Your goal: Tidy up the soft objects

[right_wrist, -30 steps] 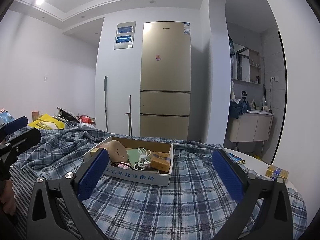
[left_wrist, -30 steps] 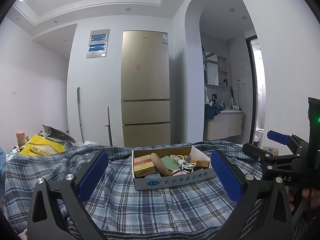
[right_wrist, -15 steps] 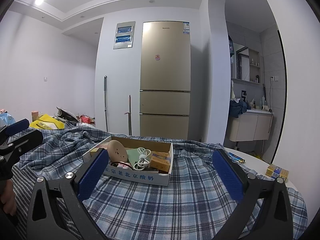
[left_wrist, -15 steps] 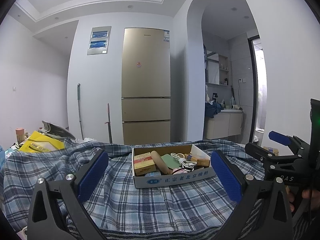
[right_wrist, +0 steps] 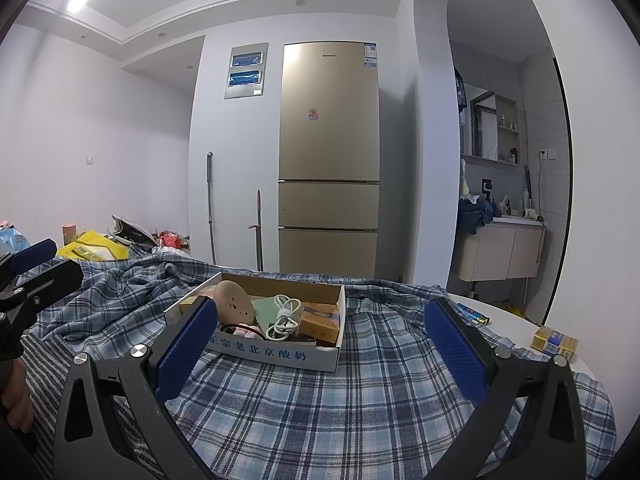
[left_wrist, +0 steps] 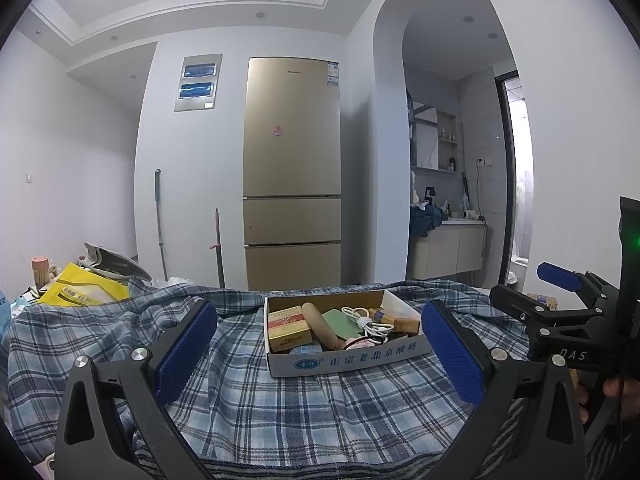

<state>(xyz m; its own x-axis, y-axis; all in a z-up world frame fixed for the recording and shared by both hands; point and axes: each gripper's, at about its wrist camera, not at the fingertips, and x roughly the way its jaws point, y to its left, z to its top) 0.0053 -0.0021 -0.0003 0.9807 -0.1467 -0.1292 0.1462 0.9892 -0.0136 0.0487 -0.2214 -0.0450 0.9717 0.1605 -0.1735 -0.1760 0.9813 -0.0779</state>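
A blue plaid cloth [left_wrist: 280, 408] [right_wrist: 320, 412] lies spread and wrinkled over the table. On it stands a shallow cardboard box [left_wrist: 352, 358] [right_wrist: 280, 354] holding small boxes, a tan oval item [right_wrist: 234, 304], a green card and a coiled white cable [right_wrist: 284, 318]. My left gripper [left_wrist: 320, 352] hovers open just in front of the box, nothing between its blue pads. My right gripper [right_wrist: 320, 352] is open too, facing the box from the right side. Each gripper shows at the edge of the other's view.
A yellow bag [left_wrist: 80, 292] and clutter sit at the far left. On the bare white table [right_wrist: 508, 320] at the right lie a lighter [right_wrist: 472, 314] and a small yellow pack [right_wrist: 554, 342]. A gold fridge [left_wrist: 292, 176] stands behind. A hand [right_wrist: 16, 396] holds the left gripper.
Both cameras drifted only slightly; the box sits a touch lower in the left wrist view. Both grippers stay open and nothing on the table moved.
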